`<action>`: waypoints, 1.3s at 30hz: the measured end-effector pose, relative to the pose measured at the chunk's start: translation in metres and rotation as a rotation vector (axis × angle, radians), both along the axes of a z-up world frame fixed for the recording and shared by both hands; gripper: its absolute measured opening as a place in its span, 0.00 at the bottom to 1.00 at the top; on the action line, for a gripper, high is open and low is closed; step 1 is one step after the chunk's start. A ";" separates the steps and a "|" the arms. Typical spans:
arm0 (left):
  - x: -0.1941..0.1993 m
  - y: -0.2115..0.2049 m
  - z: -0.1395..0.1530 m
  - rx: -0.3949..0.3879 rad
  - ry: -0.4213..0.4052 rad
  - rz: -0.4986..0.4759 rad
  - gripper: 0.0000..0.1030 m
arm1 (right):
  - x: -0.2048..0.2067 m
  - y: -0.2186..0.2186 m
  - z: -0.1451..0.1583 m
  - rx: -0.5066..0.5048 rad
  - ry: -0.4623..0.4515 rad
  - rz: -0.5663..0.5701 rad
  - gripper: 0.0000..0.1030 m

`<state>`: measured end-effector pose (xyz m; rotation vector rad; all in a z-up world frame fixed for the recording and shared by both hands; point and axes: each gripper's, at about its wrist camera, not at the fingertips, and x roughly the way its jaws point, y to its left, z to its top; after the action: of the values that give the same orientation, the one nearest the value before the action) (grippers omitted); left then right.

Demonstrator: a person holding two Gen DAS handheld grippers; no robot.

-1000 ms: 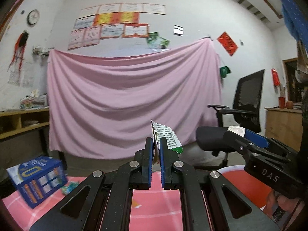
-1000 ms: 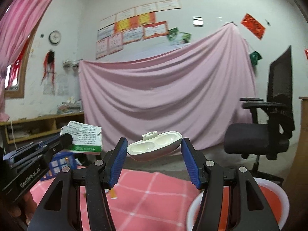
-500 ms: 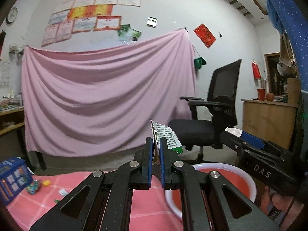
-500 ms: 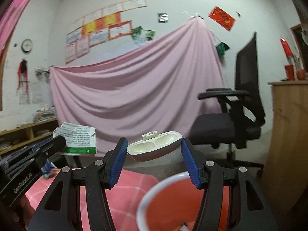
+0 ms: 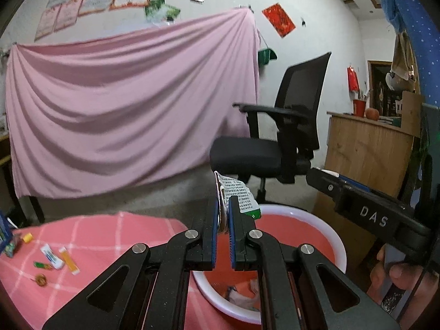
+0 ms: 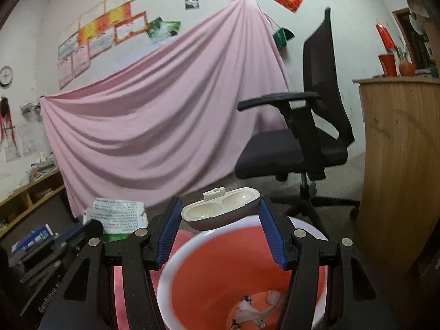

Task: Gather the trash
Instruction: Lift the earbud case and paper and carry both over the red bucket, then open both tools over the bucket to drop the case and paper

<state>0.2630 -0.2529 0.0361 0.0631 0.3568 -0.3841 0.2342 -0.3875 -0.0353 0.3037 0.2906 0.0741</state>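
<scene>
Holding: your left gripper [image 5: 223, 209] is clenched on a folded printed paper packet [image 5: 238, 196]; your right gripper [image 6: 221, 227] grips a white plastic shell tray [image 6: 220, 211] between its blue pads, jaws about half spread.
Basin: the red basin with a white rim [image 5: 334, 243] sits just past the table's right edge. The packet is over its near-left rim; the shell tray is over its far rim in the right wrist view.
Basin contents: crumpled wrappers [image 6: 258, 308] lie at the bottom.
Table: pink checked cloth [image 5: 90, 236], its far edge showing ahead of your left gripper.
Left on table: small sachets and wrappers [image 5: 55, 255] lie loose at the far left, well apart from the basin; a blue box [image 5: 4, 233] sits at the frame edge beside them.
Obstacles: a black office chair [image 5: 286, 143] stands right behind the basin; a wooden counter [image 6: 401, 148] is close on its right.
Crowding: both grippers are side by side over the basin; your right hand [image 5: 396, 277] is near the rim.
Open room: bare floor lies between the table and the pink sheet [image 5: 123, 101] hung on the back wall.
Left side: low wooden shelves [image 6: 30, 198] run along the wall, clear of both grippers.
</scene>
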 end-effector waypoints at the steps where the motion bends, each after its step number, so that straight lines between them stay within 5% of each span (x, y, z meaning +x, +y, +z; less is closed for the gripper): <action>1: 0.002 -0.001 -0.001 -0.002 0.013 -0.003 0.05 | 0.001 -0.002 -0.002 0.004 0.014 -0.001 0.54; 20: 0.037 -0.014 -0.017 0.037 0.247 0.007 0.06 | 0.019 -0.017 -0.018 0.040 0.158 -0.002 0.54; 39: 0.044 -0.005 -0.021 0.055 0.292 0.031 0.09 | 0.025 -0.011 -0.022 0.034 0.206 0.016 0.55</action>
<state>0.3065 -0.2578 0.0154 0.0549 0.6562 -0.3527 0.2588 -0.3989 -0.0570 0.3433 0.4963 0.0638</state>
